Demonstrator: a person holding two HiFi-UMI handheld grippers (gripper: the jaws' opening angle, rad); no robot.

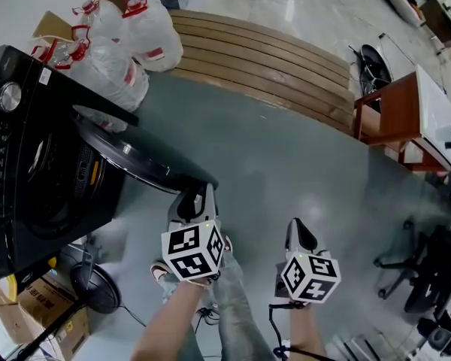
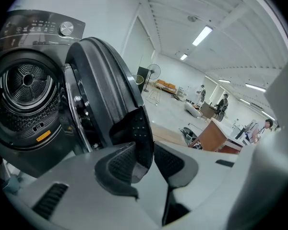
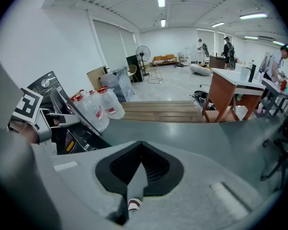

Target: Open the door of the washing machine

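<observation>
A black front-loading washing machine (image 1: 30, 164) stands at the left, and its round door (image 1: 135, 156) is swung out over the grey floor. My left gripper (image 1: 198, 194) is at the door's free edge. In the left gripper view its pads (image 2: 120, 164) clamp the door's black edge grip (image 2: 139, 128), with the open drum (image 2: 26, 80) behind the door (image 2: 101, 90). My right gripper (image 1: 299, 232) hangs over the bare floor to the right, away from the machine. In the right gripper view (image 3: 141, 147) its jaws meet, with nothing between them.
Large water bottles with red caps (image 1: 120, 43) stand behind the machine beside a slatted wooden platform (image 1: 270, 66). A wooden desk (image 1: 406, 119) and a black office chair (image 1: 428, 269) are at the right. A floor fan (image 1: 94, 288) and a cardboard box (image 1: 30, 314) sit at the lower left.
</observation>
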